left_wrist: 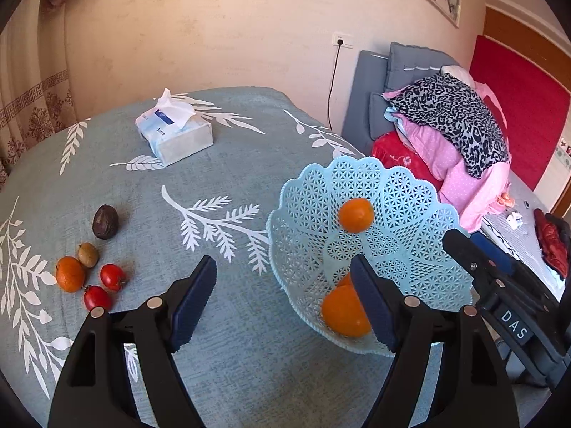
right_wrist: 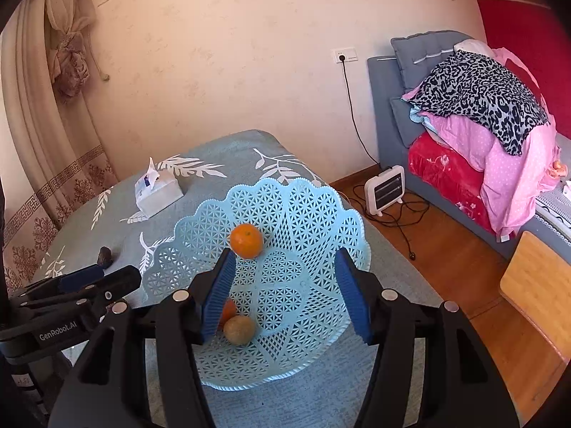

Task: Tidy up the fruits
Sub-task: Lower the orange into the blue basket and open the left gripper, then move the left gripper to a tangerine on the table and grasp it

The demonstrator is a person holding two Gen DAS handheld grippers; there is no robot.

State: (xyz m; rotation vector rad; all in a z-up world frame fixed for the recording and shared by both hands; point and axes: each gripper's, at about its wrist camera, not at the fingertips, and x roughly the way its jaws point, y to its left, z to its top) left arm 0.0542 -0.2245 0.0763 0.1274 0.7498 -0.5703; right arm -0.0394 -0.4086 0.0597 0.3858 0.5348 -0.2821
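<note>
While both sets of jaws stand open and empty, note the basket (right_wrist: 314,214) holds three fruits; five wait grouped on the bench (left_wrist: 249,149), left gripper (left_wrist: 285,303) nearest

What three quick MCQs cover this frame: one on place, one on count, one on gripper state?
1. Where is the tissue box?
A. in the basket
B. on the table, at its far side
C. on the bed

2. How many small red fruits lie on the tablecloth outside the basket?
A. none
B. two
C. five

3. What state is the right gripper in?
A. open, empty
B. shut on an orange
C. shut on the basket rim

Key: 1 B, it sits on the cloth beyond the loose fruit. 2 B, red fruits and lie beside an orange. 3 A, its fingers stand apart with only basket between them.
</note>
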